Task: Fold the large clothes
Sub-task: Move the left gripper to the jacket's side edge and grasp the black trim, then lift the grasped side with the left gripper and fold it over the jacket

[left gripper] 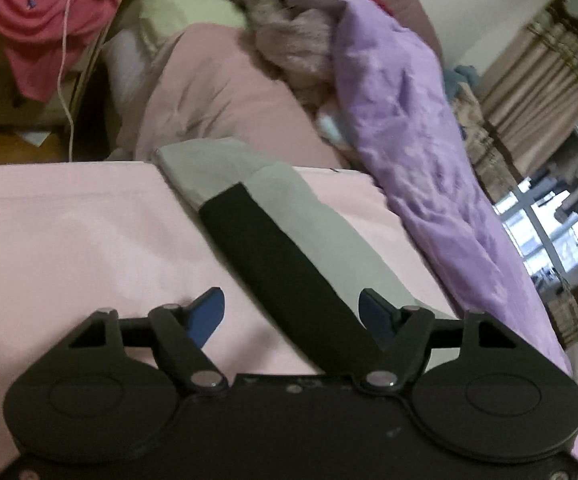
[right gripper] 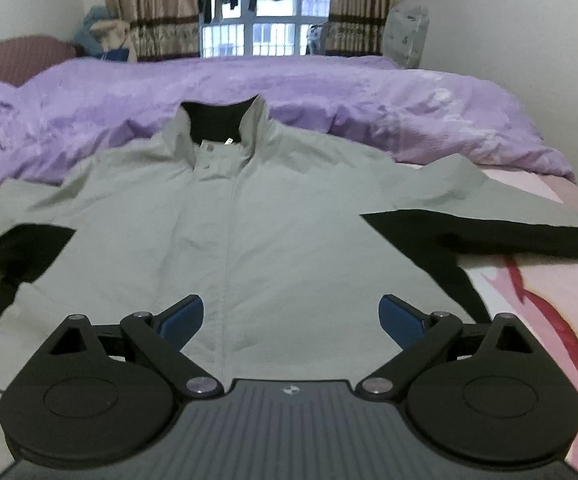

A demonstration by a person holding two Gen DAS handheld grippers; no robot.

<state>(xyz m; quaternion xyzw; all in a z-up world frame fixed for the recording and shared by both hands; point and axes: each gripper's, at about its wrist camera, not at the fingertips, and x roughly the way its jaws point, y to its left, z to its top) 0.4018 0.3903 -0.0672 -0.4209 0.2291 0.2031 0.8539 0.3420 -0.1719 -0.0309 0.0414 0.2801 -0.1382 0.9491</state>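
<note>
A grey-green jacket (right gripper: 249, 220) with black underarm panels lies flat, front up, on the pink bed sheet (right gripper: 537, 292), collar far, sleeves spread to both sides. My right gripper (right gripper: 292, 316) is open and empty, just above the jacket's lower front near its centre placket. In the left wrist view one sleeve (left gripper: 289, 216), grey with a black strip, runs away from me across the sheet (left gripper: 69, 232). My left gripper (left gripper: 293, 312) is open and empty over the near end of that sleeve.
A rumpled purple blanket (right gripper: 329, 100) lies along the far side of the bed, also in the left wrist view (left gripper: 417, 140). Pillows (left gripper: 225, 92) sit at the headboard. Red clothes (left gripper: 45, 20) hang over furniture beside the bed. A curtained window (right gripper: 265, 36) is behind.
</note>
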